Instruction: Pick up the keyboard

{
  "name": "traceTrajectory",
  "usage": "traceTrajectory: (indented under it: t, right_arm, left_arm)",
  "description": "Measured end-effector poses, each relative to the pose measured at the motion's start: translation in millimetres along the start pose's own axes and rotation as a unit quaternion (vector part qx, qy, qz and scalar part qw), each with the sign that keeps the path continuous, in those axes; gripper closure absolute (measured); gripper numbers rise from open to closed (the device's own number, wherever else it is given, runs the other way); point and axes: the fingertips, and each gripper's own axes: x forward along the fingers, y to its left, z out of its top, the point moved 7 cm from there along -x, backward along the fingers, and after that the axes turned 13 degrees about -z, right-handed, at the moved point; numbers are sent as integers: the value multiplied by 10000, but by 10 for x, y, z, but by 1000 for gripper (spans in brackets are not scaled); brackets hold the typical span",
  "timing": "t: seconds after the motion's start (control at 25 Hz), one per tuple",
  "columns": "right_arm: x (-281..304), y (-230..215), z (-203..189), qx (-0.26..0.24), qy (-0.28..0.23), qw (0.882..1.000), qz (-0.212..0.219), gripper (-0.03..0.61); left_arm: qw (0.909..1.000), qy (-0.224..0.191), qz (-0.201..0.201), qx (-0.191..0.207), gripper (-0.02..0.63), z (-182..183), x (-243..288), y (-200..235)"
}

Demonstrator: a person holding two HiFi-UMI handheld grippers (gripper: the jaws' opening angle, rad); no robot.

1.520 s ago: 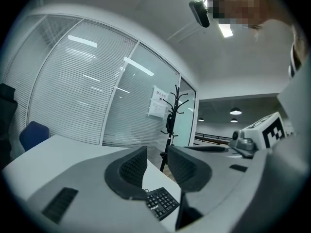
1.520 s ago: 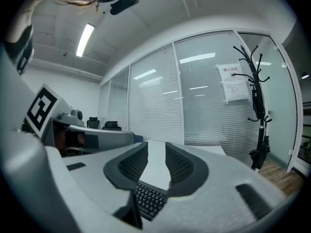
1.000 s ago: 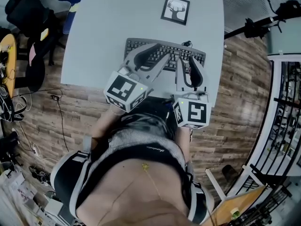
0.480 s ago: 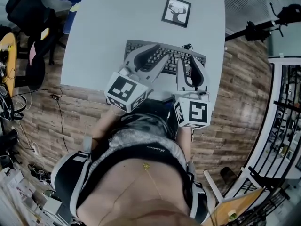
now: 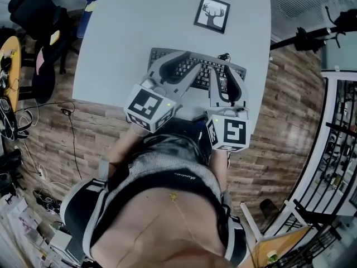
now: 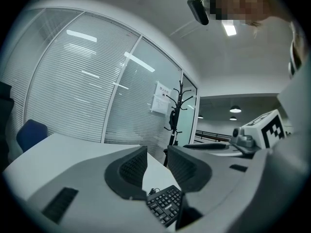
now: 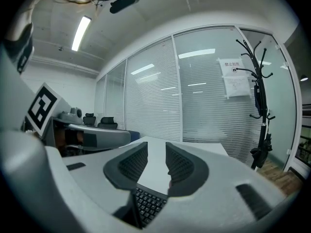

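No wording can be read with certainty. A white paper notice (image 7: 235, 78) is taped to the glass wall, but its print is too small to be made out. Black-and-white square code patterns, not letters, are carried on the left marker cube (image 5: 148, 107) and the right marker cube (image 5: 228, 134). Pale key legends on the keyboard (image 6: 165, 205) are illegible. A stag's head, without lettering, is shown on a framed card (image 5: 212, 14) on the counter (image 5: 122, 32). A line of small script (image 5: 186, 177) on the person's dark waistband cannot be deciphered.

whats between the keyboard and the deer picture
Bare table, shown in the head view; only the cable of the keyboard curls at its back edge, short of the deer picture.
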Motion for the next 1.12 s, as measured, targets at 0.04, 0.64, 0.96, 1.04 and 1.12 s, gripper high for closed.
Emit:
traceTrajectory:
  t: [0.04,0.64,0.96,1.04,1.12]
  right_arm:
    - [11,-5,1,-26,6,10000,9,460]
    - [140,-78,-106,-88,206,9997,-46,460]
    - [134,-106,-168,-96,289,9995,-104,462]
    - [128,-136,-191,-88,322,9993,-147,462]
    - [120,-171,-219,-74,369,9991,-193,462]
  left_arm:
    - [10000,11,2,-10,491,-8,9,9]
    - [9997,200,65,-87,491,-97,76,142]
    - [9994,240,203,-123,491,-144,15,209]
    - [9993,247,249,-124,491,-152,1,231]
    - [9991,264,303,-131,491,-168,-22,255]
